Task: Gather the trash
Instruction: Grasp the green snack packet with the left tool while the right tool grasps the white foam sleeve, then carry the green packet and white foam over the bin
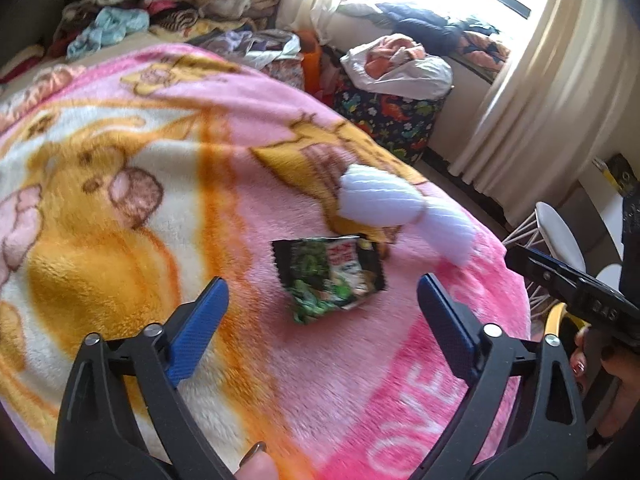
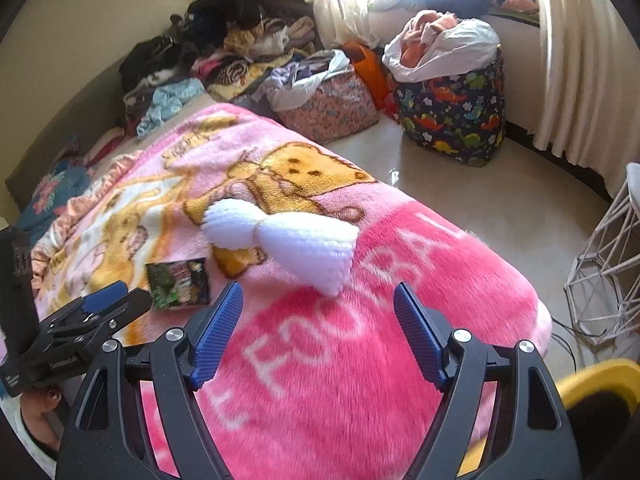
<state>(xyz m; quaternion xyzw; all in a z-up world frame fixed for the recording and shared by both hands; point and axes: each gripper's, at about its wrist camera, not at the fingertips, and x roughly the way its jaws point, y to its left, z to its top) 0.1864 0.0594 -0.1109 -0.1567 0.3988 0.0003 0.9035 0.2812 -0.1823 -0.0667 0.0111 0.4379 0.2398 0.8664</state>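
Blanket (image 1: 320, 380): I see a thick pink fleece spread over the bed, and it is the biggest risk here. If I drive my fingers down too deep around the trash, the pile could bunch between them and I would lift fabric along with it, or instead of it.

White plush piece (image 1: 384, 204): it lies just beyond the wrapper, close to its far edge, looking like a soft bow or wings. From the right wrist view it sits nearer my right fingers than the wrapper does. If I overshoot forward I judge I could snag it by mistake.

Yellow bin (image 2: 600, 384): only a rim shows at the lower right edge of the right view, near the foot of the bed. I take it for the drop point but cannot confirm that.

Left gripper (image 1: 322, 294): spread wide, holding nothing, its blue tips on either side of the wrapper's near end and above the fleece.

Right gripper (image 2: 318, 300): also spread wide and empty, aimed at the pink lettered patch, off to the side of the wrapper.

Wrapper (image 1: 330, 276): a crumpled green and black snack packet lying flat on the blanket. It is thin and slick, so I expect a shallow pinch could slide off it, and a one-corner grab could let it flutter loose.
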